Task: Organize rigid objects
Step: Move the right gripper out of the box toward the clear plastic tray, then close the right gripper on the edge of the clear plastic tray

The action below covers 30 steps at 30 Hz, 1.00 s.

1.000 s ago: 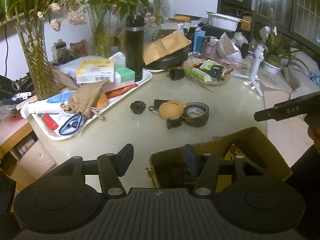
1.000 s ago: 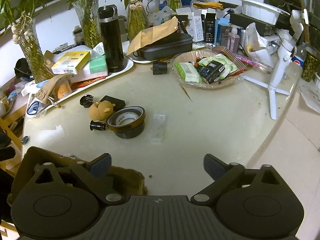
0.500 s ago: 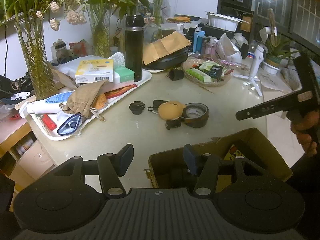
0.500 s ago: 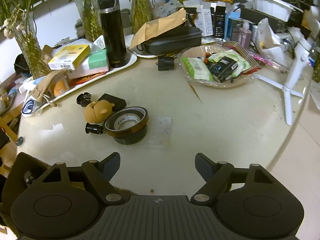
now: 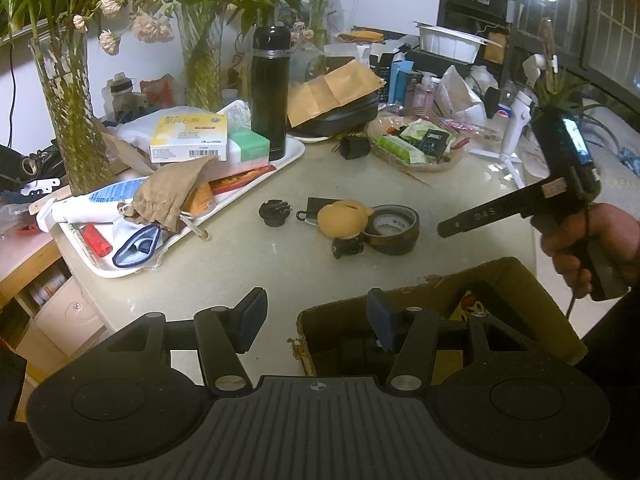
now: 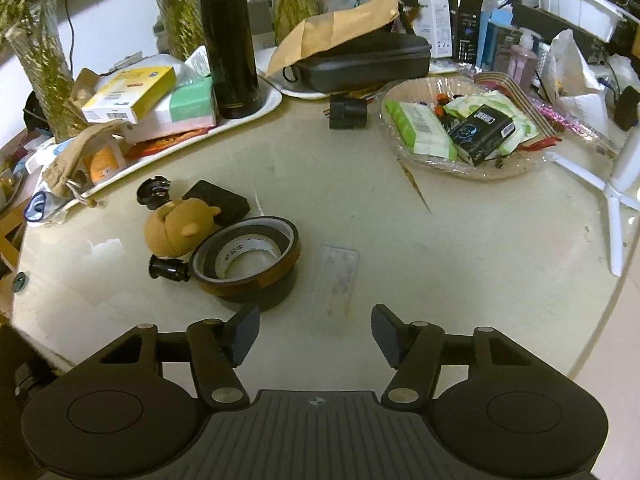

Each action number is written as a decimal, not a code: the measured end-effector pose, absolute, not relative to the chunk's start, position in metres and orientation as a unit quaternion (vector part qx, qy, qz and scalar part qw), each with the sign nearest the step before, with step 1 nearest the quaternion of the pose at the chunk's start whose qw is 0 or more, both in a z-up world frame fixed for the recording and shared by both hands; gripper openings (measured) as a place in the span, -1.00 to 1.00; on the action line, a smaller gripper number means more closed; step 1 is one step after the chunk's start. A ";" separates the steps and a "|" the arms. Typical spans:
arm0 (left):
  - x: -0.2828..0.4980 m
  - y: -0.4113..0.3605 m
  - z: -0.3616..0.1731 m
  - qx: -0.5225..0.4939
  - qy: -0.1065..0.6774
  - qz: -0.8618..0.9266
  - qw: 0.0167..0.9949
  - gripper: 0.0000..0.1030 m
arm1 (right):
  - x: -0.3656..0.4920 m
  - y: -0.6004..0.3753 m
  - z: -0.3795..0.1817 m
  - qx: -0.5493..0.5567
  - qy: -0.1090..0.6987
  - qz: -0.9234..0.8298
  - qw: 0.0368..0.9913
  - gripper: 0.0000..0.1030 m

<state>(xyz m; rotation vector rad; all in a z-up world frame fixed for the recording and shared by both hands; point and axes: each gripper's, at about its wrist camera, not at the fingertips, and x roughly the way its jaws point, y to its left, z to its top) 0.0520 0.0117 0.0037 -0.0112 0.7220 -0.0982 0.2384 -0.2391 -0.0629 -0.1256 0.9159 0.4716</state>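
Observation:
A brown tape roll point(image 6: 245, 261) lies mid-table on a darker roll, beside a tan bear toy point(image 6: 175, 227), a black screw knob point(image 6: 168, 270), a black mount point(image 6: 154, 191) and a flat black block point(image 6: 221, 201). A clear plastic case point(image 6: 337, 276) lies just right of the tape. My right gripper point(image 6: 316, 335) is open and empty, low over the table just short of the tape and case. My left gripper point(image 5: 316, 314) is open and empty, hovering over the left rim of a cardboard box point(image 5: 404, 300). The right gripper point(image 5: 516, 210) also shows in the left wrist view, near the tape point(image 5: 394, 224).
A white tray point(image 5: 224, 216) with boxes, a tube and a pouch sits at left, with a black flask point(image 6: 229, 46). A snack basket point(image 6: 460, 132), a black case point(image 6: 360, 64), a black plug point(image 6: 347, 112) and a white tripod point(image 6: 618, 184) stand behind. Vases line the back.
My right gripper has moved forward and left from the box toward the tape roll and clear case. My left gripper has barely moved.

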 end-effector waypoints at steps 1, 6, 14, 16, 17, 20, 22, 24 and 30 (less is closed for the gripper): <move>0.052 0.012 0.004 -0.006 0.353 -0.048 0.934 0.06 | 0.241 -0.238 -0.065 -0.060 0.439 0.224 0.868 0.22; 0.052 0.013 0.004 -0.009 0.349 -0.045 0.936 0.06 | 0.255 -0.234 -0.075 -0.059 0.451 0.219 0.863 0.20; 0.052 0.013 0.003 -0.011 0.349 -0.043 0.936 0.06 | 0.276 -0.222 -0.089 -0.065 0.469 0.202 0.857 0.07; 0.053 0.014 0.003 -0.012 0.349 -0.042 0.936 0.06 | 0.280 -0.219 -0.092 -0.071 0.474 0.196 0.855 0.03; 0.053 0.014 0.003 -0.013 0.349 -0.042 0.936 0.06 | 0.282 -0.218 -0.094 -0.071 0.477 0.194 0.854 0.00; 0.053 0.015 0.003 -0.014 0.349 -0.041 0.936 0.06 | 0.285 -0.216 -0.097 -0.071 0.478 0.192 0.854 -0.01; 0.054 0.015 0.003 -0.014 0.350 -0.041 0.936 0.06 | 0.284 -0.213 -0.098 -0.081 0.476 0.188 0.855 -0.07; 0.054 0.016 0.003 -0.014 0.350 -0.041 0.936 0.06 | 0.283 -0.211 -0.098 -0.085 0.475 0.190 0.855 -0.25; 0.053 0.016 0.003 -0.014 0.349 -0.042 0.936 0.06 | 0.284 -0.215 -0.096 -0.070 0.477 0.189 0.856 -0.32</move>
